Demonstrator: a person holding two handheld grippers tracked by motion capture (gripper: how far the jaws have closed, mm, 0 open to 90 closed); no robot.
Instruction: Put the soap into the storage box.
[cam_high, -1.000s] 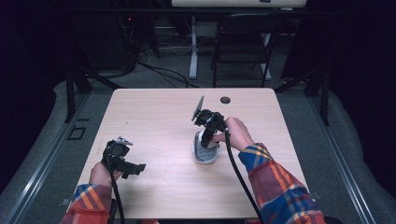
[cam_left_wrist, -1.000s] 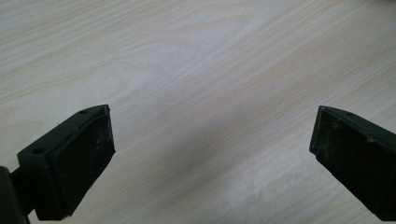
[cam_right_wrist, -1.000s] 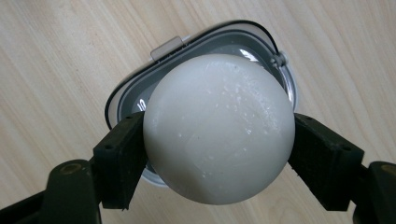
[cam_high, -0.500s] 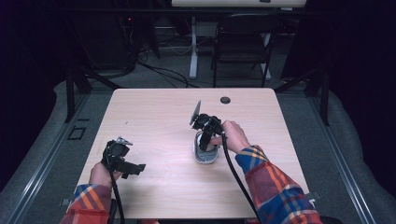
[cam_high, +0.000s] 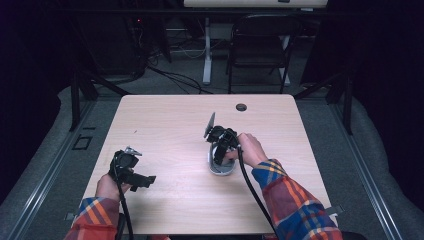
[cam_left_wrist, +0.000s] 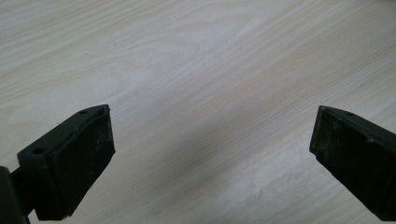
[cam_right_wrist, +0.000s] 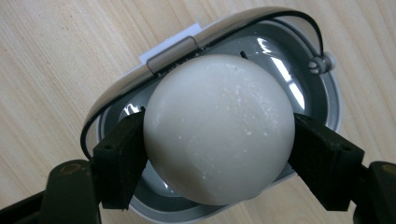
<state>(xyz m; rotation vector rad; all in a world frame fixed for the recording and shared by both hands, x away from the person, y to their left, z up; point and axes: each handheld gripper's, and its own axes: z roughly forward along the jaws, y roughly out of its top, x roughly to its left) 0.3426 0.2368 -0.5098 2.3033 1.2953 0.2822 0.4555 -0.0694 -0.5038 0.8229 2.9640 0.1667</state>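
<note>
A round white soap bar (cam_right_wrist: 219, 126) sits between the pads of my right gripper (cam_right_wrist: 222, 156), which is shut on it. Just beneath it lies an oval silver soap dish (cam_right_wrist: 306, 88) with a hinge clip at its far rim; whether the soap touches the dish floor I cannot tell. In the high view the right gripper (cam_high: 220, 149) points down into the dish (cam_high: 222, 171) at the table's middle. My left gripper (cam_high: 141, 180) rests near the front left edge, open, with bare wood between its pads (cam_left_wrist: 74, 158) in the left gripper view (cam_left_wrist: 210, 158).
The light wooden table (cam_high: 165, 130) has a small black round hole (cam_high: 241, 107) near its far edge. A dark folding chair (cam_high: 260, 45) stands behind the table. A cable trails from each gripper toward the person.
My right gripper has come down and a little nearer the person with the soap, closer over the dish. The left gripper has stayed put.
</note>
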